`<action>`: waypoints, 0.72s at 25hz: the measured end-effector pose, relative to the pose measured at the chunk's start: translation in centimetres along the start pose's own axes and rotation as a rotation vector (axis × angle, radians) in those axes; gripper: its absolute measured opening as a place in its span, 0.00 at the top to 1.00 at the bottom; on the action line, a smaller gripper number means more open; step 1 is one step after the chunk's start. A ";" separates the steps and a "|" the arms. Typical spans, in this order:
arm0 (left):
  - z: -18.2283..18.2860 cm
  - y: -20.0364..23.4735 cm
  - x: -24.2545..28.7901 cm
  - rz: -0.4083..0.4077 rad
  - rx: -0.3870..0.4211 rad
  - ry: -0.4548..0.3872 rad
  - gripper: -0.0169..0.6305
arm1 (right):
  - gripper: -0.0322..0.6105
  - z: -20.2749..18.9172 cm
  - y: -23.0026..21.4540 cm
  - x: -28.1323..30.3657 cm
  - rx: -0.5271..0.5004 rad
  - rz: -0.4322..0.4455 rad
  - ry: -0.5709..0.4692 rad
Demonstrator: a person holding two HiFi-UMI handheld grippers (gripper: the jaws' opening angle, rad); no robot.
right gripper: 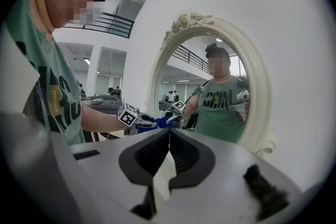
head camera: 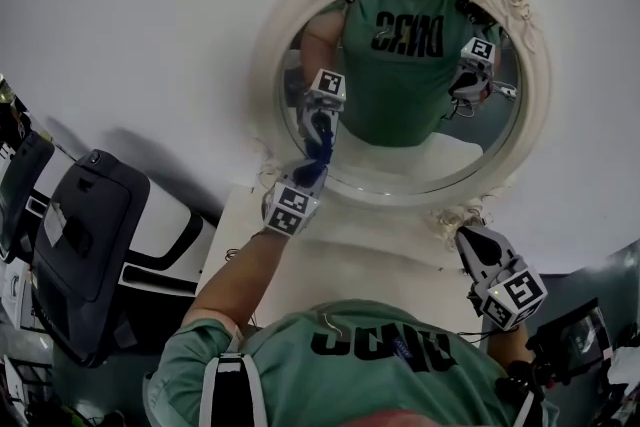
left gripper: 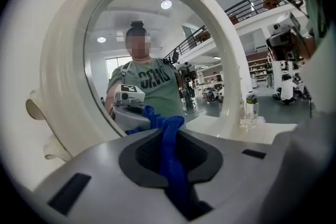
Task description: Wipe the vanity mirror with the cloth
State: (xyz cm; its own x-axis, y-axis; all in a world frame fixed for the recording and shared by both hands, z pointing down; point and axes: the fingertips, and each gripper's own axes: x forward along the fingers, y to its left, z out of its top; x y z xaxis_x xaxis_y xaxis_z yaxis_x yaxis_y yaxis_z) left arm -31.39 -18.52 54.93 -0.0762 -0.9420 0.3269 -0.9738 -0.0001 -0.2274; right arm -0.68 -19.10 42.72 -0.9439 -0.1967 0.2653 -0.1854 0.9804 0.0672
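The left gripper (head camera: 318, 157) had its jaws clamped on the blue cloth (head camera: 321, 143), a bunched fold of it standing up between them and poking out past the tips. It was held at the lower left of the vanity mirror (head camera: 272, 40), low on the glass just inside the frame. From the left gripper view the cloth (left gripper: 171, 150) nearly met its own reflection, so I took it to be pressed against the glass, which is how a wiping stroke wants it. I could not see the actual line of contact in any view.

The right gripper (head camera: 468, 237) hung low at the near right, just beside the foot of the frame and apart from the glass. Its jaws were closed together on nothing. My guess was that it was simply parked out of the way, since the wipe needs one tool only.

The mirror stood upright on a white tabletop (head camera: 345, 260) against a plain white wall, which put the glass square to the person.

Much of the glass was taken up by the reflected green shirt and both grippers, so I could not tell which parts were clean or smeared. The rest of the cloth was buried in the left jaws. From the right gripper view the left gripper (right gripper: 140, 122) and cloth (right gripper: 160, 122) looked small and far off.
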 end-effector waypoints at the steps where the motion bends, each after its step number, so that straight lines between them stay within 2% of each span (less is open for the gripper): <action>1: -0.3 -0.2 0.4 -0.007 0.002 0.009 0.89 | 0.93 -0.1 0.0 0.0 0.002 -0.001 0.001; 5: -2.0 -2.0 2.9 -0.076 -0.023 0.054 0.89 | 0.93 -0.6 -0.6 -0.3 0.008 -0.015 0.000; 9: -4.2 -5.2 5.6 -0.147 0.007 0.126 0.89 | 0.93 -1.2 -1.5 -1.0 0.020 -0.039 -0.005; 12: -4.7 -7.6 7.2 -0.188 0.007 0.146 0.89 | 0.93 -1.7 -2.3 -1.7 0.034 -0.055 -0.009; 18: -4.7 -14.3 11.0 -0.314 -0.078 0.189 0.89 | 0.93 -3.8 -3.9 -3.1 0.074 -0.083 -0.015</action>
State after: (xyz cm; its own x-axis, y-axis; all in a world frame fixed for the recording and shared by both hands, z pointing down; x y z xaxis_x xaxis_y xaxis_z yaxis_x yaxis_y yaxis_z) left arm -19.32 -27.28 66.12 0.1974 -0.8216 0.5348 -0.9689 -0.2467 -0.0214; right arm 3.97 -22.37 45.30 -0.9284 -0.2775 0.2470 -0.2822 0.9592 0.0169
